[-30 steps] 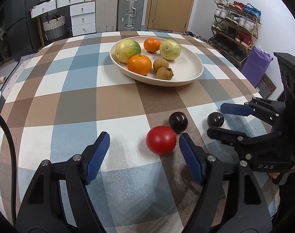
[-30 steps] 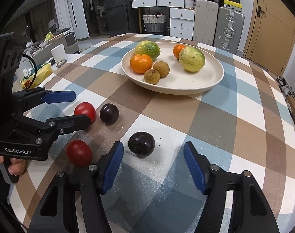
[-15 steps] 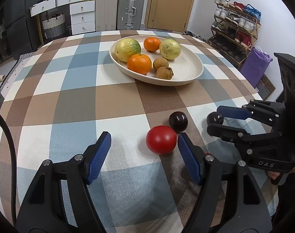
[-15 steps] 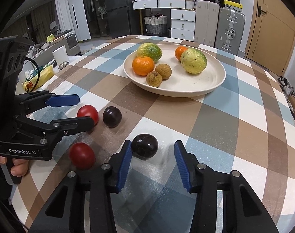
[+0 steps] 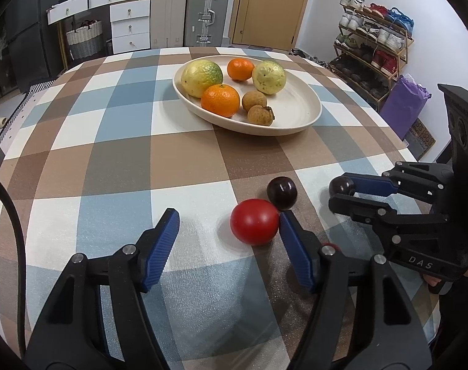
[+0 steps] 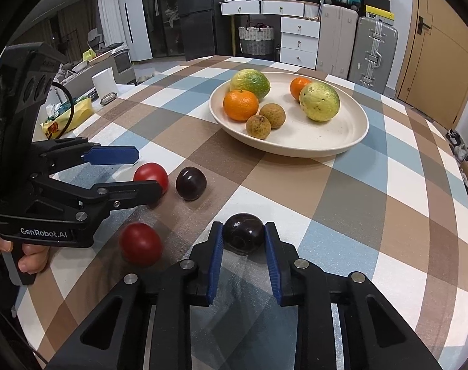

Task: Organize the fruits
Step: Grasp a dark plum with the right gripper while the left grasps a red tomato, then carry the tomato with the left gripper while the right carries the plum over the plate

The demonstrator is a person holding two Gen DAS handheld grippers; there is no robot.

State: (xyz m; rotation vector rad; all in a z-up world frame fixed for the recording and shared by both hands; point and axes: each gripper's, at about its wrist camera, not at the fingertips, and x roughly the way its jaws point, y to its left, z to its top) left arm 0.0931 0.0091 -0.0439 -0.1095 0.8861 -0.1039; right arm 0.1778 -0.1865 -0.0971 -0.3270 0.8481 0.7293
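Plum [image 6: 244, 235], dark purple and glossy, sits clamped between my right gripper's [image 6: 244, 240] blue pads, on the checked tablecloth [image 6: 342, 203] close to the table's near edge. In the left wrist view only its end pokes out past the pads.

My left gripper [image 5: 229, 237] is closing but its pads are apart. A red tomato [image 5: 254, 221] sits between them, touching the right pad [image 5: 292, 246]; the left pad is well clear of it. Not gripped.

A second plum [image 5: 281, 192] lies just behind that tomato, touching it or nearly so. A second tomato [image 6: 140, 243] lies near the table's near edge, under my left gripper's body, between my two grippers; the left wrist view shows just a red sliver of it.

Cream oval plate [image 6: 342, 141] stands toward the table's far side. It holds two yellow-green citrus fruits [image 6: 250, 82] [image 6: 319, 101], two oranges [image 6: 240, 104] [image 6: 299, 88] and two brown longans [image 6: 258, 127] [image 6: 273, 116]. The plate's right half is bare. Nothing lies on the cloth between the clamped plum and the plate.

Off the table: white drawers [image 6: 299, 42], wicker basket [image 6: 256, 40], two suitcases [image 6: 372, 52], wooden door [image 5: 272, 6], shoe rack [image 5: 372, 58], purple bag [image 5: 403, 104]. A white cup [image 6: 104, 81] and a yellow packet [image 6: 67, 117] lie on a side surface left of the table.

Writing: "GenRobot.AI" on the left gripper body, "DAS" on the right one.
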